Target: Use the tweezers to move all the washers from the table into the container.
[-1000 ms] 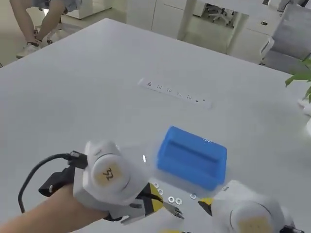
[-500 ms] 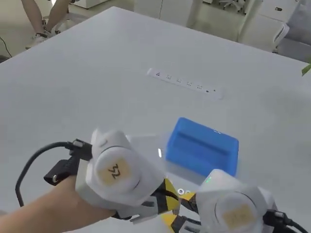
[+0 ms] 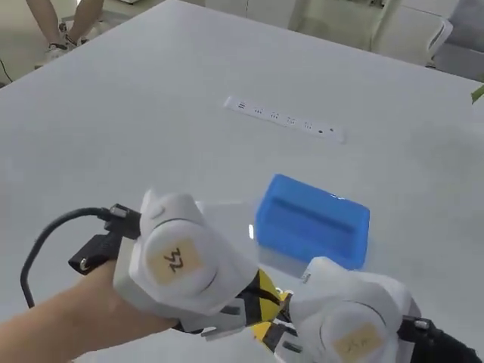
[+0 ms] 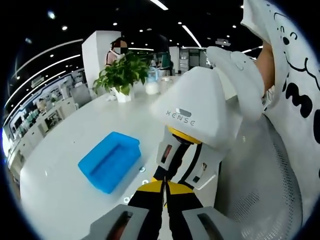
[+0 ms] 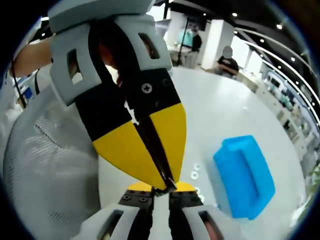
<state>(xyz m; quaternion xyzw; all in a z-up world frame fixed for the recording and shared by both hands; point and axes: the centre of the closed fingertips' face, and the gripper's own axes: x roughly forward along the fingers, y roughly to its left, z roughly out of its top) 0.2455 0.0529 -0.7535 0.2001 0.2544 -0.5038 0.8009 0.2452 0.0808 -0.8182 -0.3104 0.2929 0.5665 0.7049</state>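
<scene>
Between the left gripper's (image 5: 163, 176) yellow-and-black jaws runs a thin dark pair of tweezers (image 5: 151, 146), and the jaws are pressed together on it. The right gripper view shows the tweezers' tip reaching just past the yellow pads. There it meets the ends of the right gripper's (image 5: 160, 193) own jaws. Those jaws stand close together with only a narrow slit between them. The tip lies at the mouth of the slit, and the view is too tight to tell whether they grip it. In the left gripper view the two grippers meet nose to nose, the right one coming down from above with its white housing over the joint.

Just beyond the jaws, small washers (image 5: 196, 168) lie loose on the white table (image 5: 215, 112), scattered between the grippers and the blue container (image 5: 245, 175). The nearest ones lie just beside the container's long wall, outside it. The container is an open rectangular tub, and what its hollow holds cannot be made out.

In the head view both white gripper bodies crowd the near edge of the table, with the container right behind them. A hand (image 3: 91, 327) holds the left one, and a black cable (image 3: 44, 243) loops off its back. Farther across the table lies a white power strip (image 3: 283, 119), well apart from the container. A potted plant (image 4: 122, 75) stands at the table's far side in the left gripper view.
</scene>
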